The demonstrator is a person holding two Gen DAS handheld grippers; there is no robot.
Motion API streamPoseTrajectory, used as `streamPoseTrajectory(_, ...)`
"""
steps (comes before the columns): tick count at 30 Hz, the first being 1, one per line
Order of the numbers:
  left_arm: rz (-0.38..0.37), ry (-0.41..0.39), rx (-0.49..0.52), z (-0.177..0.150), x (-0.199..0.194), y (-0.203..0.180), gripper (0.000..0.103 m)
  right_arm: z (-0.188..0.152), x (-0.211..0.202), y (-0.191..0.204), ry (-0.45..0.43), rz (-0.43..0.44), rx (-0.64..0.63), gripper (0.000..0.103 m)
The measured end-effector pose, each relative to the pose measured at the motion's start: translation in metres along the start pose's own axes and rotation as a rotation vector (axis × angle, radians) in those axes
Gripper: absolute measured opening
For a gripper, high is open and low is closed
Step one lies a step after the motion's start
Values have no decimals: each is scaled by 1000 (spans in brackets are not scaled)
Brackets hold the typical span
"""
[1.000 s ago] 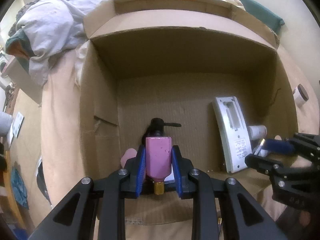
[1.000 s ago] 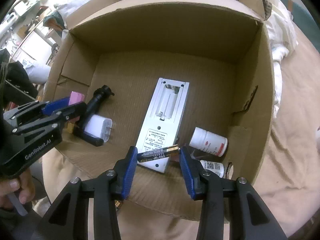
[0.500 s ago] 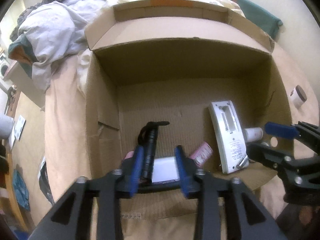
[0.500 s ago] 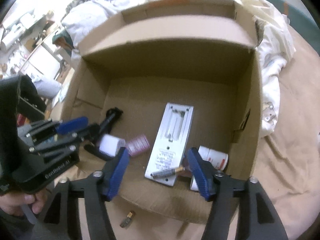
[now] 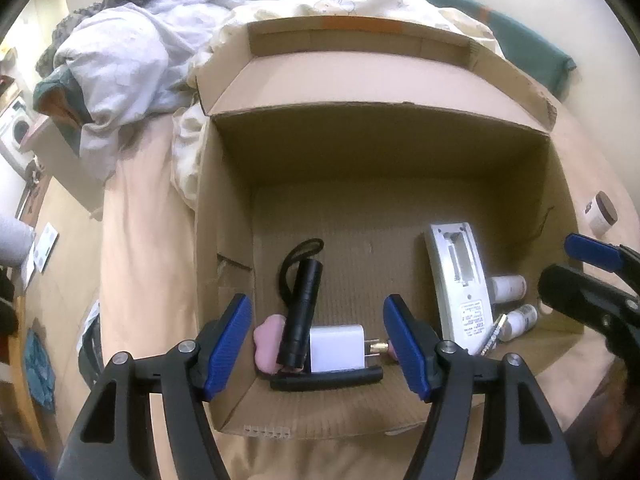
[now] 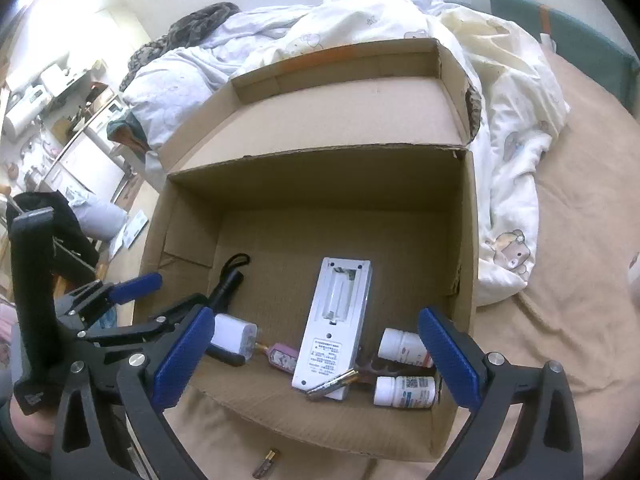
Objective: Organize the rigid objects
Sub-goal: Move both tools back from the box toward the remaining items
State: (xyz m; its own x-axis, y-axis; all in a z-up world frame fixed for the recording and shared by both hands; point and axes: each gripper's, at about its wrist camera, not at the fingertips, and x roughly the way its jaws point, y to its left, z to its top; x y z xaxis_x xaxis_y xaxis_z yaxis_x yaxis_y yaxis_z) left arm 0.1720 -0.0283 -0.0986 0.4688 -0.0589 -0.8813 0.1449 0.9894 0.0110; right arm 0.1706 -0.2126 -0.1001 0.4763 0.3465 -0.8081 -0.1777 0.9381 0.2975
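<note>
An open cardboard box (image 5: 224,264) (image 6: 464,240) lies on a bed. Inside are a black flashlight (image 5: 304,300) (image 6: 226,286), a white charger (image 5: 336,348) (image 6: 234,334), a pink bottle (image 6: 282,356), a white remote (image 5: 460,280) (image 6: 336,320) with a battery (image 6: 332,386) (image 5: 492,336) lying on its near end, and two white pill bottles (image 6: 404,392) (image 5: 508,286). My left gripper (image 5: 318,344) is open and empty above the box's near left. My right gripper (image 6: 316,364) is open and empty above the near right.
A second battery (image 6: 266,462) lies on the beige sheet in front of the box. A small jar (image 5: 600,214) stands right of the box. Rumpled white bedding (image 6: 500,120) is piled behind and right of the box. A pink eraser-like piece (image 5: 268,340) lies by the flashlight.
My left gripper let go of the pink bottle, which now lies in the box. My right gripper let go of the battery onto the remote. Both pulled back and opened wide.
</note>
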Motion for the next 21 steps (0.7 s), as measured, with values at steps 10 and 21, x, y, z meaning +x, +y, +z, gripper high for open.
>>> streamPoseTrajectory(10,20,-40,31,2,-36,3,66,2,-15,2,-32,24,14,103)
streamPoseTrajectory(21,36,-73,21,-16,-90,13,66,-18,-52,15,-57,72,-12,103)
